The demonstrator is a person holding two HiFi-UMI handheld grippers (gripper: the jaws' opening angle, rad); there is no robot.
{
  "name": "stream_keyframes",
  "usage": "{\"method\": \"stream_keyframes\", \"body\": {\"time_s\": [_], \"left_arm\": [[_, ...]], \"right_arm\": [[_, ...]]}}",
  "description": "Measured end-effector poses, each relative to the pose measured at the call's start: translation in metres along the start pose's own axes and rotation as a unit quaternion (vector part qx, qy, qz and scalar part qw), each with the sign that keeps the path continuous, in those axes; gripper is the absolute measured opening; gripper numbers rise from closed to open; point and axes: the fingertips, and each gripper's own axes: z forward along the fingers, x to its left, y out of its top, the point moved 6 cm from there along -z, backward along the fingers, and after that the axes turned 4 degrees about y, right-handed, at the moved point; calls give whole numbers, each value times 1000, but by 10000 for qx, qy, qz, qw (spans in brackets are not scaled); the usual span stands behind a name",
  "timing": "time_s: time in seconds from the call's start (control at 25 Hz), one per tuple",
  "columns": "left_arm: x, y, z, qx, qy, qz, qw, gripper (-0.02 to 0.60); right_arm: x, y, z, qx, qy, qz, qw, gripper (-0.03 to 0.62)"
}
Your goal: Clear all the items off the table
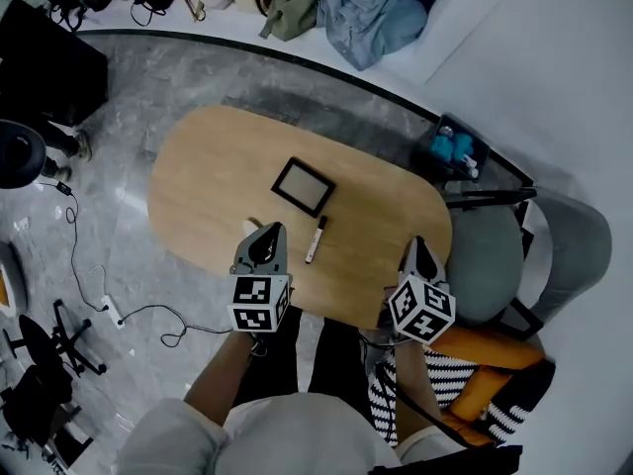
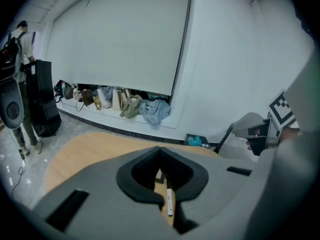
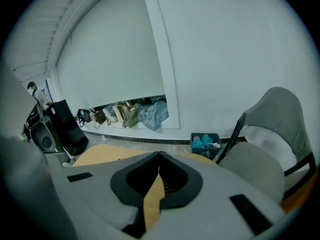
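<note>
Grey left claw [image 1: 261, 232] and right claw [image 1: 418, 245] bear black-and-white marker cubes [image 1: 260, 303]; sleeves [image 1: 163, 433] white.

Oval wooden table [image 1: 198, 171] before us, white marker [image 1: 316, 238] lying just right of our left claw [image 1: 265, 230], black-framed board [image 1: 303, 186] flat beyond the claw's tip, near the marker.

A grey chair [image 3: 252, 173] stands beside a blue bin [image 3: 206, 152]; bags [image 1: 287, 3] line the wall.

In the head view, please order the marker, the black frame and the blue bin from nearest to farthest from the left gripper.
1. Marker, just right of the left gripper.
2. Black frame, ahead on the table.
3. Blue bin, on the floor, far right.
</note>
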Motion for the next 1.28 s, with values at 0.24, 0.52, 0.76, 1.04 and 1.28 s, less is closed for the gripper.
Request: {"method": "stream_keyframes", "body": {"time_s": [0.24, 0.52, 0.76, 1.04, 1.28], "left_arm": [[3, -71, 42, 437, -31, 20, 9990, 8], [-1, -141, 68, 839, 19, 129, 9964, 8], [-3, -159, 76, 994, -130, 94, 9949, 8], [-18, -166, 89, 1247, -316, 106, 9916, 11], [-34, -178, 111, 1647, -614, 164, 9843, 144]], "right_arm": [[-4, -76, 38, 410, 52, 205, 9989, 24], [-19, -153, 57, 877, 54, 375, 9954, 25], [-23, -163, 62, 856, 73, 273, 9959, 25], [-31, -167, 59, 860, -58, 361, 9956, 25], [-34, -175, 61, 924, -95, 414, 9948, 24]]}}
